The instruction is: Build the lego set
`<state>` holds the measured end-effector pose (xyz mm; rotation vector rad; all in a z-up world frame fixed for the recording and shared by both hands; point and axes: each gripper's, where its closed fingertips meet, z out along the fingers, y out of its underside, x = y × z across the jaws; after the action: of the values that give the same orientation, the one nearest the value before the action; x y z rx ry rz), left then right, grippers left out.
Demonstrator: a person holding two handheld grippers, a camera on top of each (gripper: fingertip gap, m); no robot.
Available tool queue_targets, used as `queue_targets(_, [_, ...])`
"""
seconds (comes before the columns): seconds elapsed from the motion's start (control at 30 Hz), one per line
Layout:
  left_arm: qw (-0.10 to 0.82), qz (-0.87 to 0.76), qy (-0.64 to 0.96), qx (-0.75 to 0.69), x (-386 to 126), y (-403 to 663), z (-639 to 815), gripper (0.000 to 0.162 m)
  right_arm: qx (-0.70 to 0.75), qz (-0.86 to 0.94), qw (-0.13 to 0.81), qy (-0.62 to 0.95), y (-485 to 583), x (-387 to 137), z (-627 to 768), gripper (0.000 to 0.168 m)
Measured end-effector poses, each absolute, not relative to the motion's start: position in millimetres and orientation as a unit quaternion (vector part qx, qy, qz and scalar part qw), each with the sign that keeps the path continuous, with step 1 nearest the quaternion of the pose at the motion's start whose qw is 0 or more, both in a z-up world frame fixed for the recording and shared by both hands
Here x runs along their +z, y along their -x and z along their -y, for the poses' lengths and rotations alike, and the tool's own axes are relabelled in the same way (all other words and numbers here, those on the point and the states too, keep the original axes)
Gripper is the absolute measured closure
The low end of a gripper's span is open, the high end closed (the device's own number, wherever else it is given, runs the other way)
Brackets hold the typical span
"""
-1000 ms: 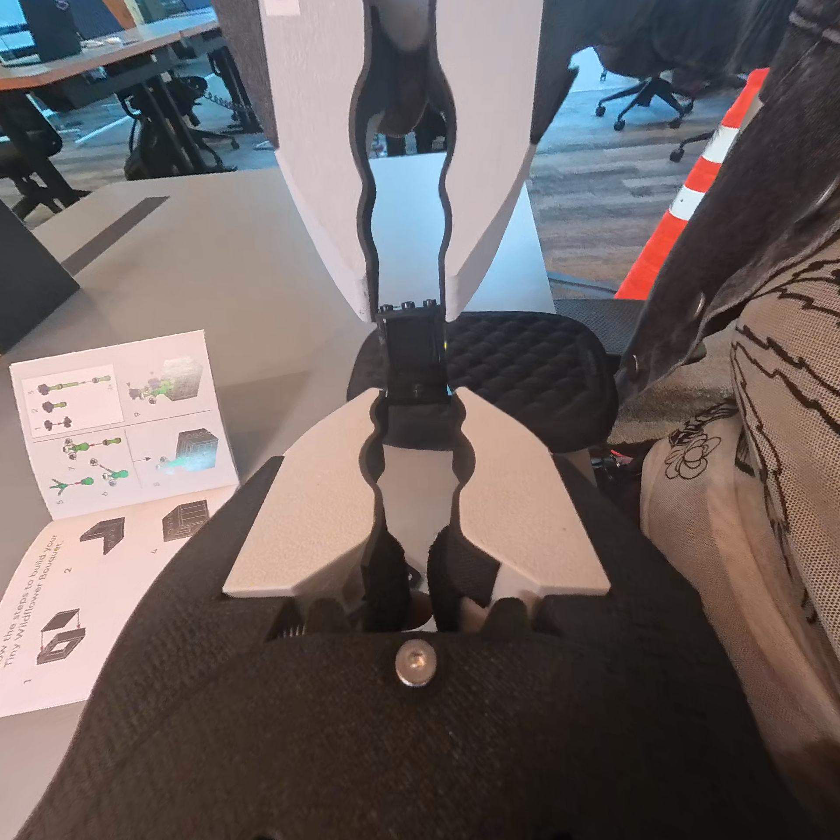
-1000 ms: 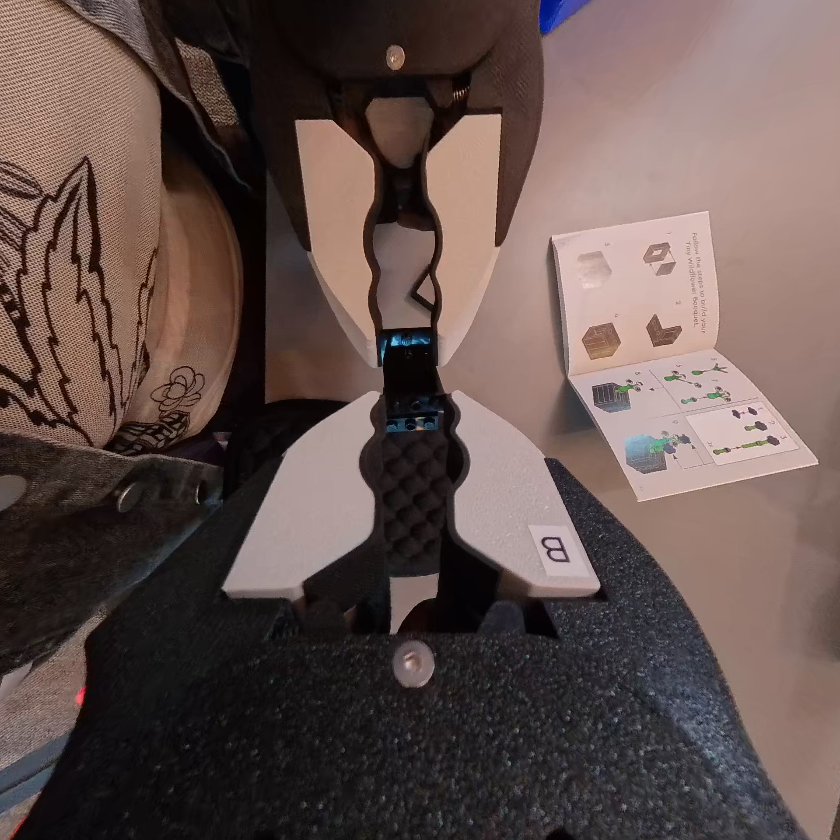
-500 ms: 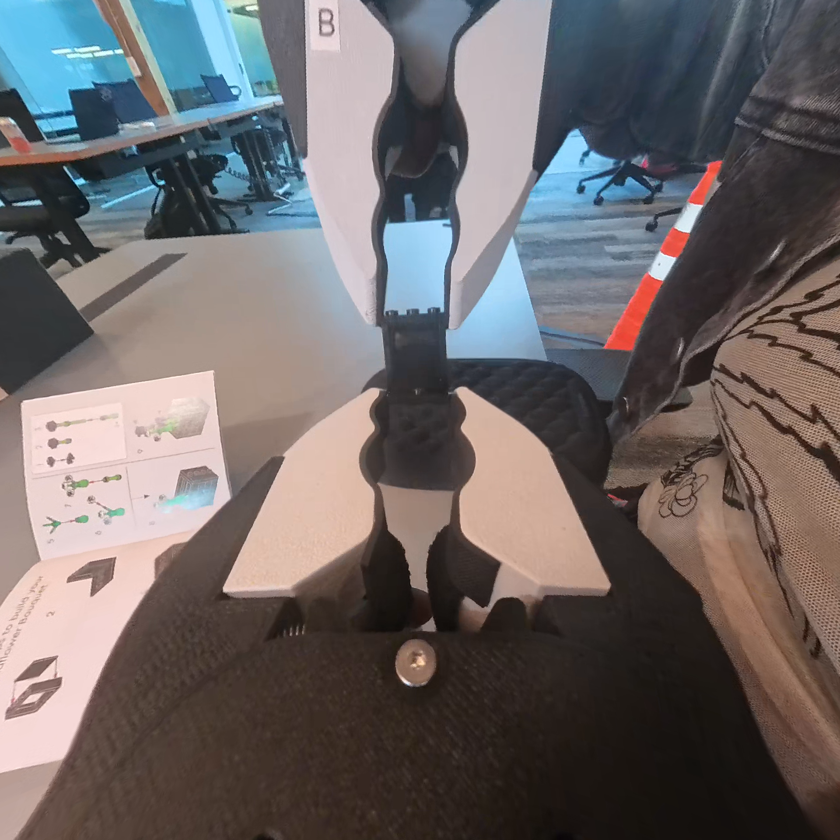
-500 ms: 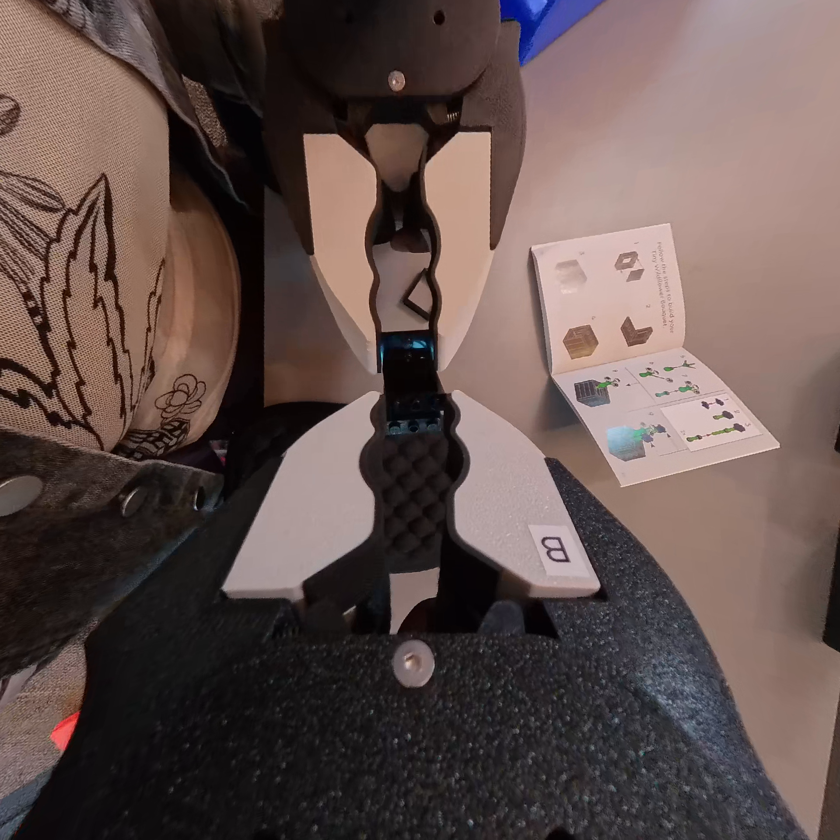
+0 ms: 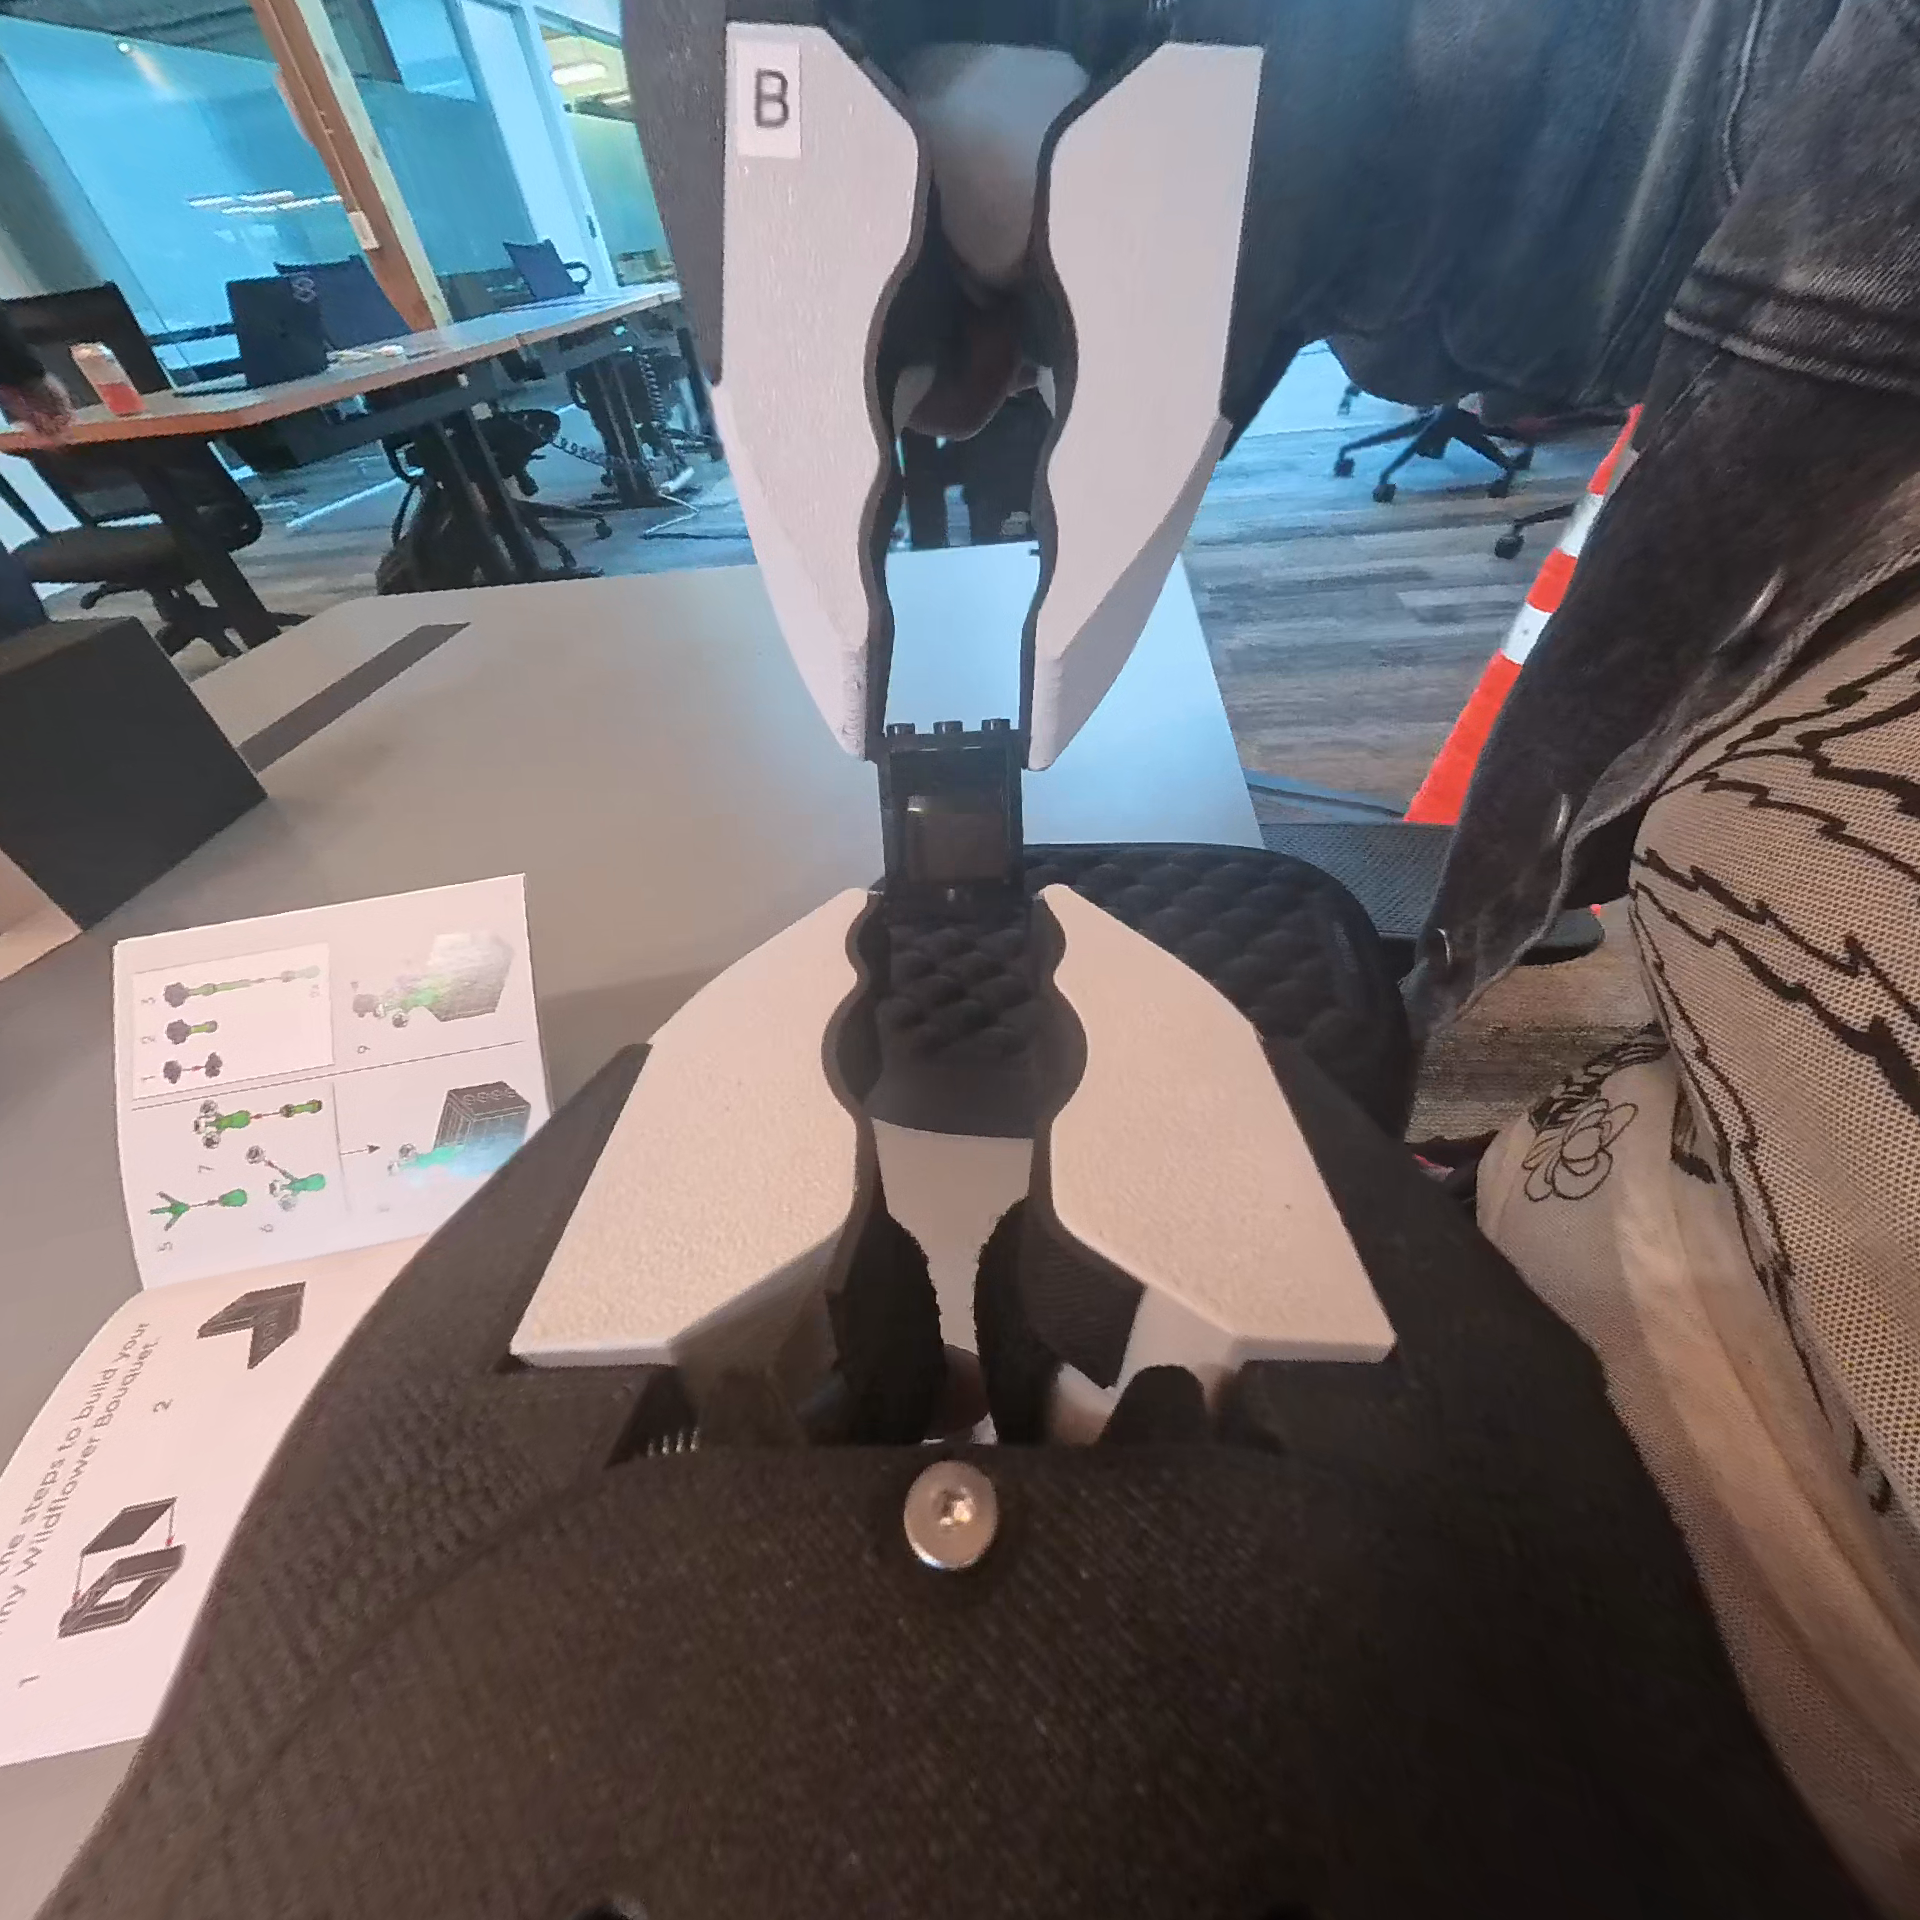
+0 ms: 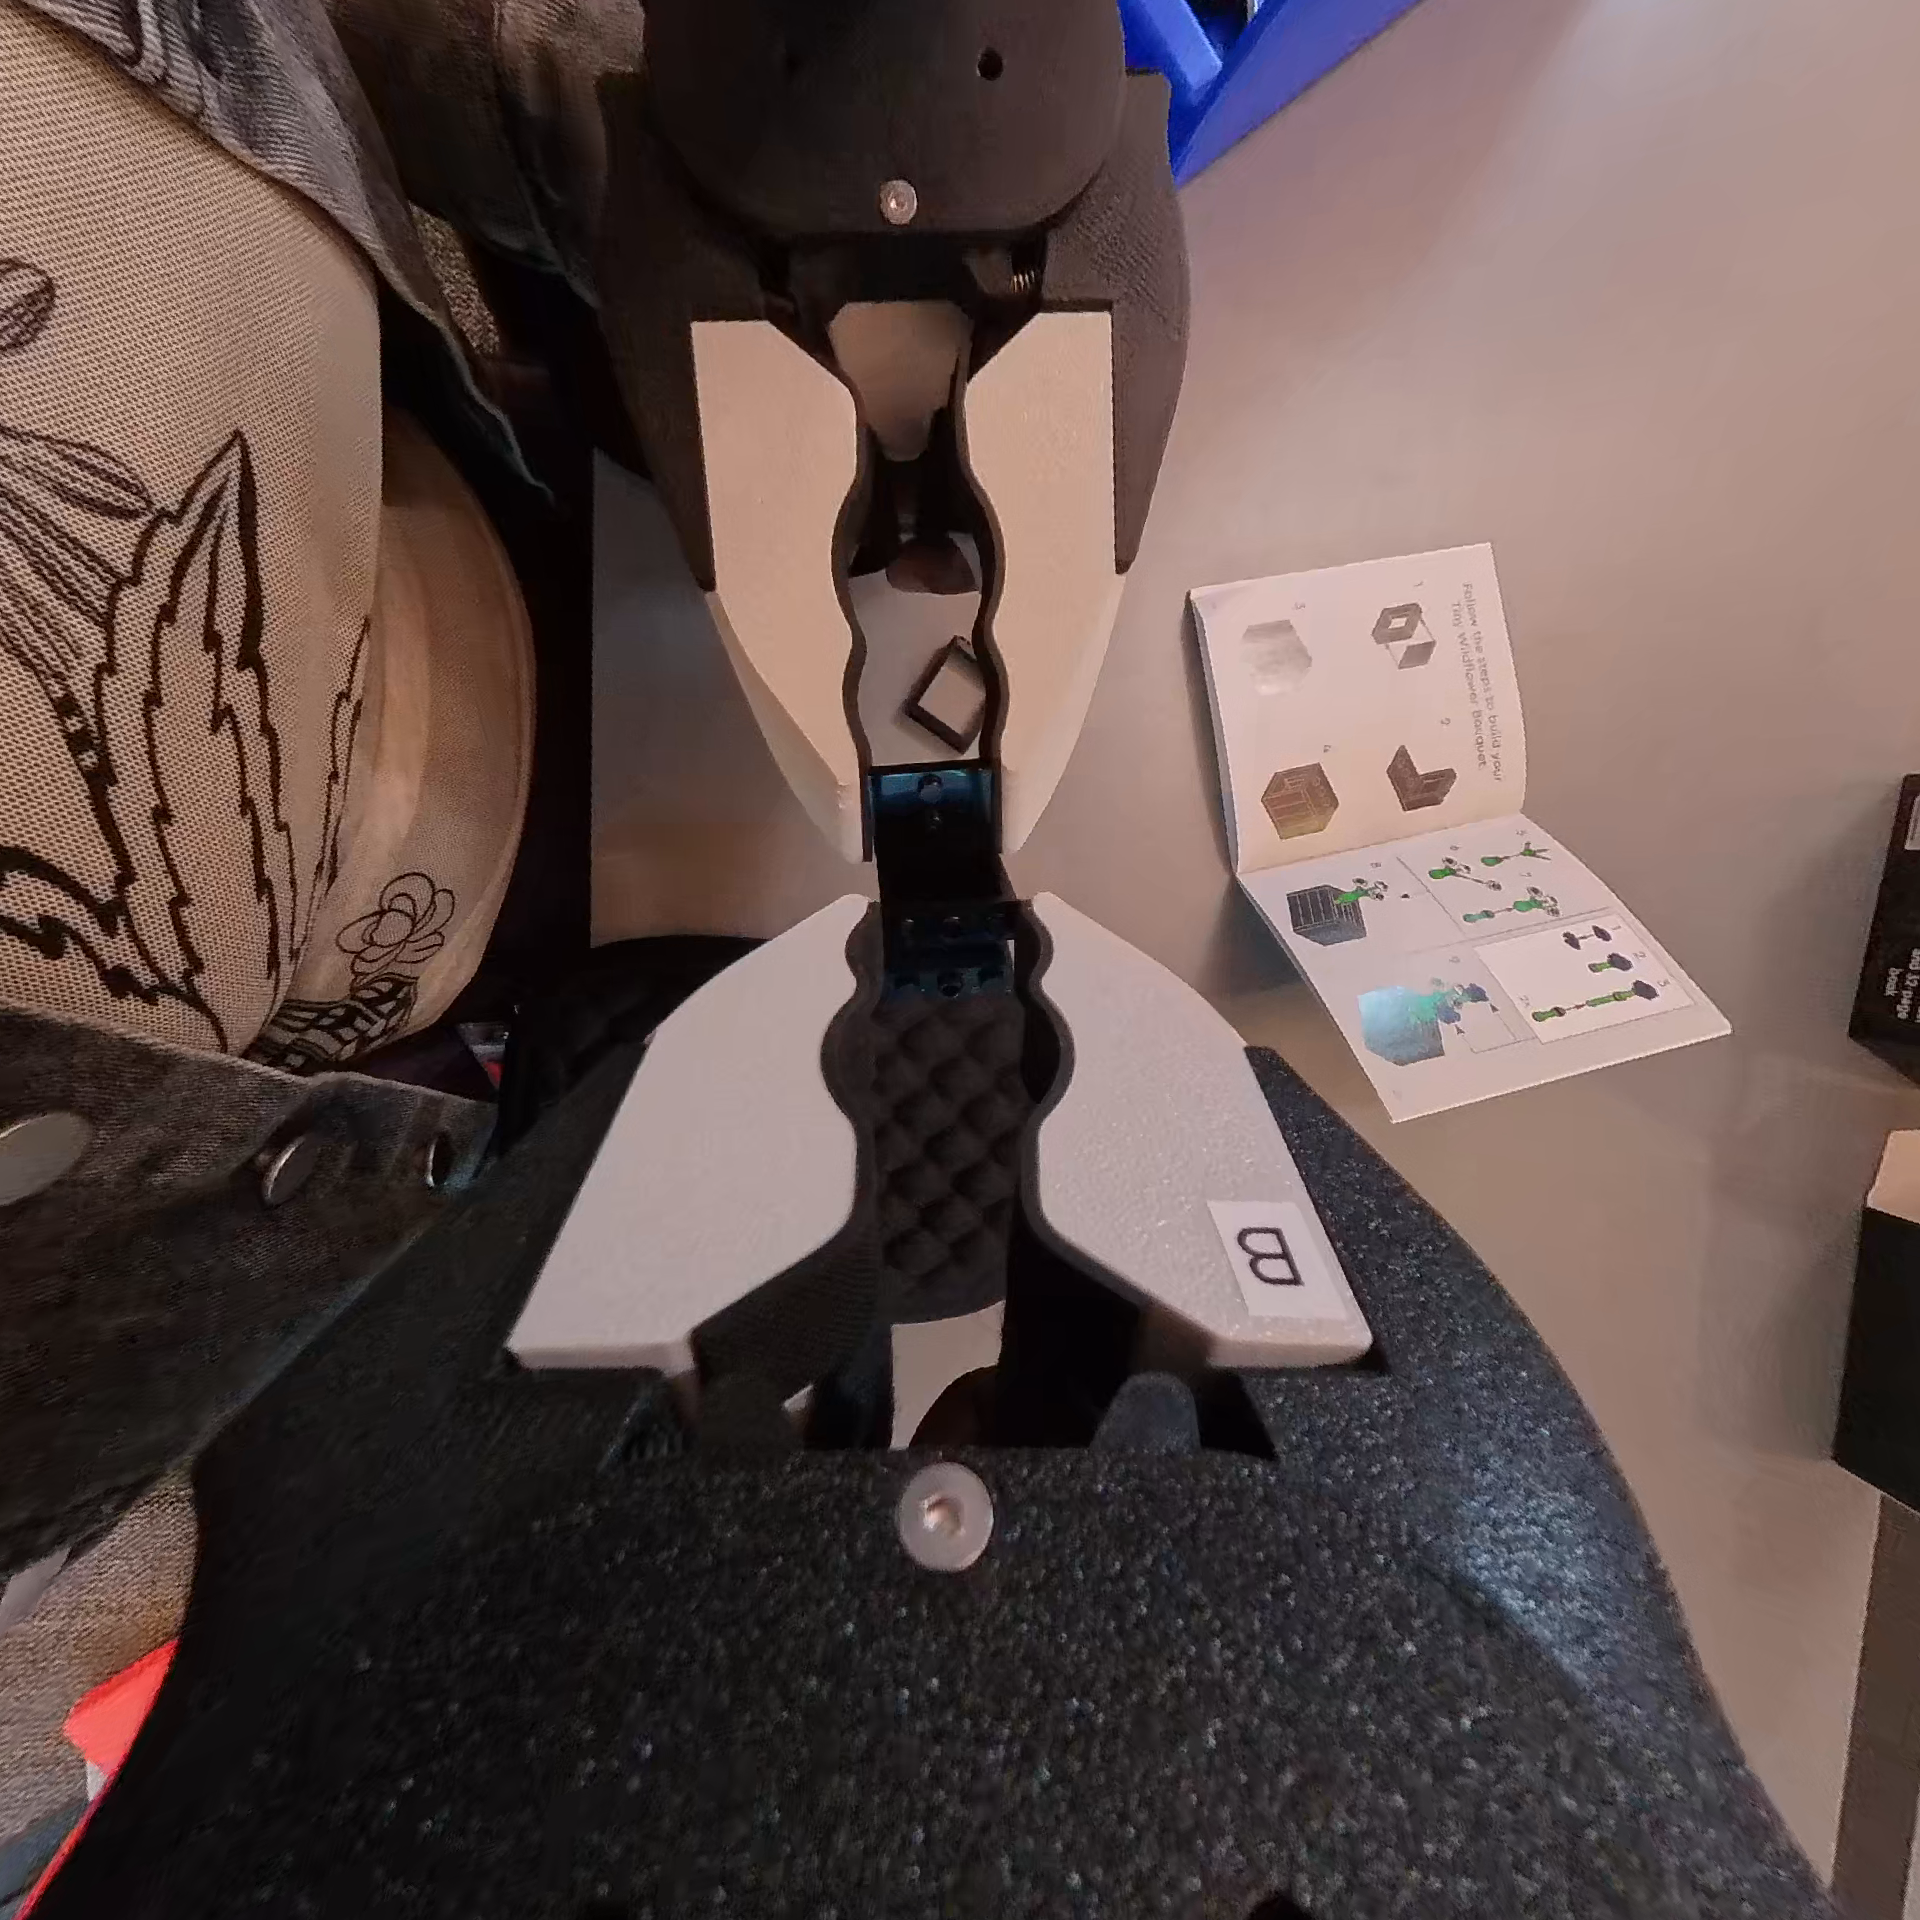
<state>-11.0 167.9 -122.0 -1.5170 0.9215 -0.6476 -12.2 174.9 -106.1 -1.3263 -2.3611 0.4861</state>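
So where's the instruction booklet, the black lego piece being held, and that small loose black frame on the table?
instruction booklet [image 6: 1434, 831]: right wrist view, on the open pages.
black lego piece [image 5: 951, 810]: left wrist view, its middle face.
small black frame [image 6: 943, 707]: right wrist view, on its rim.

Left gripper [image 5: 951, 883], pale grey wedge fingers, wavy black inner pads, textured black housing, silver screw at lower centre, right gripper [image 6: 940, 914] alike, white lettered sticker on one finger, person's beige mesh top [image 5: 1766, 1039] with black line drawings, dark denim jacket [image 6: 156, 1195] with metal snaps
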Motion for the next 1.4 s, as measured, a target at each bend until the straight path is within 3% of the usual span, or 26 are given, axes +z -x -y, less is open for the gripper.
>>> queue_targets(1.23, [0.626, -0.353, 0.637, -0.279, -105.9, 24.4, -171.8, 0.136, 0.140, 0.840, 0.233, 0.470, 23.5, -91.8, -179.1, 0.144])
queue_targets(1.3, [0.637, -0.323, 0.630, -0.304, -98.8, 29.3, -174.0, 0.136, 0.146, 0.826, 0.253, 0.482, 26.4, -83.0, -186.3, 0.118])
queue_targets(1.4, [0.652, -0.268, 0.602, -0.375, -82.9, 40.0, -173.4, 0.135, 0.234, 0.788, 0.301, 0.484, 35.9, -55.7, -185.4, 0.110])
